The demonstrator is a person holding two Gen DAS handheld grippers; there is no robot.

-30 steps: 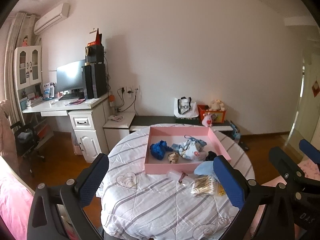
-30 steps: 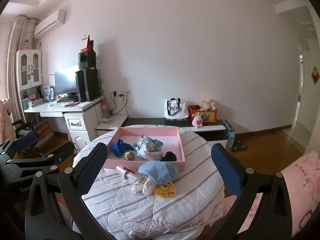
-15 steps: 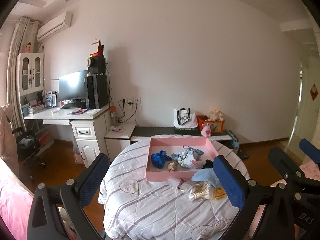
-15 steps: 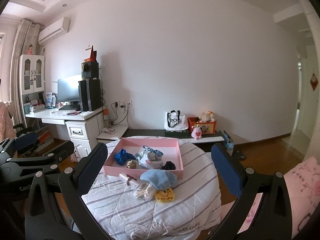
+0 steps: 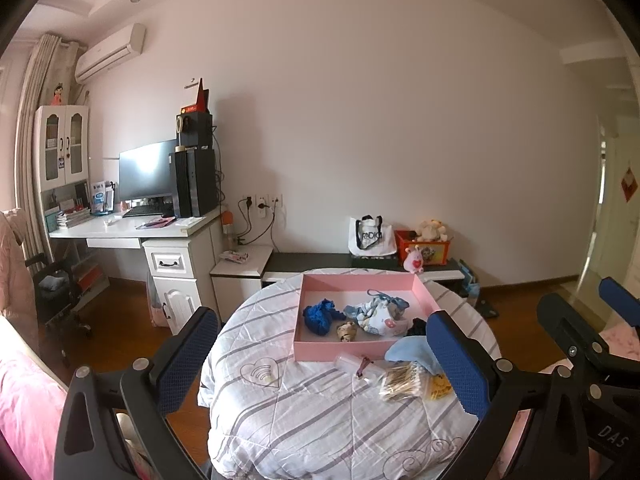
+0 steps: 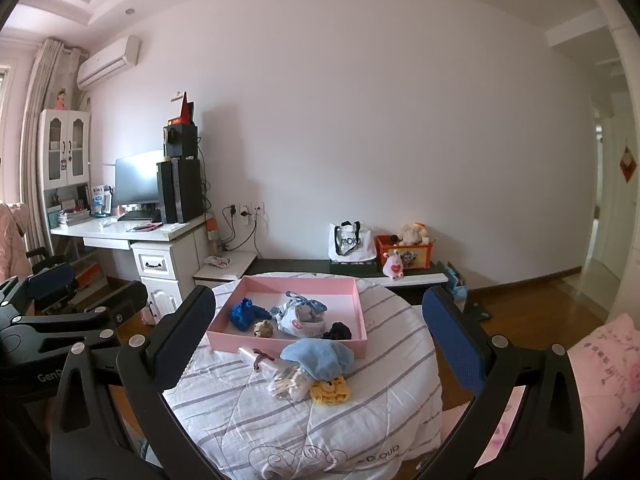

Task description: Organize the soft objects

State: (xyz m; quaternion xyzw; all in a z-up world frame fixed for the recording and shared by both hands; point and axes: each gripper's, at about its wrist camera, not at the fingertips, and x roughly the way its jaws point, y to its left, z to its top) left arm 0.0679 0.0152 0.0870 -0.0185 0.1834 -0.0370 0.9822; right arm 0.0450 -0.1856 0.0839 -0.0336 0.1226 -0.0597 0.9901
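A pink tray (image 5: 320, 346) (image 6: 248, 342) sits on a round table with a striped white quilt (image 5: 320, 408) (image 6: 280, 420). In the tray lie a blue knit piece (image 5: 318, 316) (image 6: 244, 312), a small brown plush (image 5: 346, 331) (image 6: 264, 328), a pale patterned cloth bundle (image 5: 378, 314) (image 6: 300, 316) and a black item (image 6: 338, 331). In front of the tray lie a light blue cloth (image 6: 320, 356) (image 5: 408, 350), a yellow plush (image 6: 330, 390), a bag of cotton swabs (image 5: 402, 378) (image 6: 288, 384) and a small clear bottle (image 5: 356, 364). My left gripper (image 5: 324, 364) and right gripper (image 6: 320, 348) are open, empty and held back from the table.
A white desk (image 5: 132, 232) with monitor and computer tower stands at the left. A low dark bench (image 5: 360, 266) behind the table holds a tote bag and a box of plush toys. Pink bedding (image 6: 600, 380) lies at the right. A doorway (image 6: 608, 240) opens at far right.
Both views have tilted upward and pulled back a little, so the table and tray sit lower in the frames. Both grippers stay open. Nothing on the table has moved.
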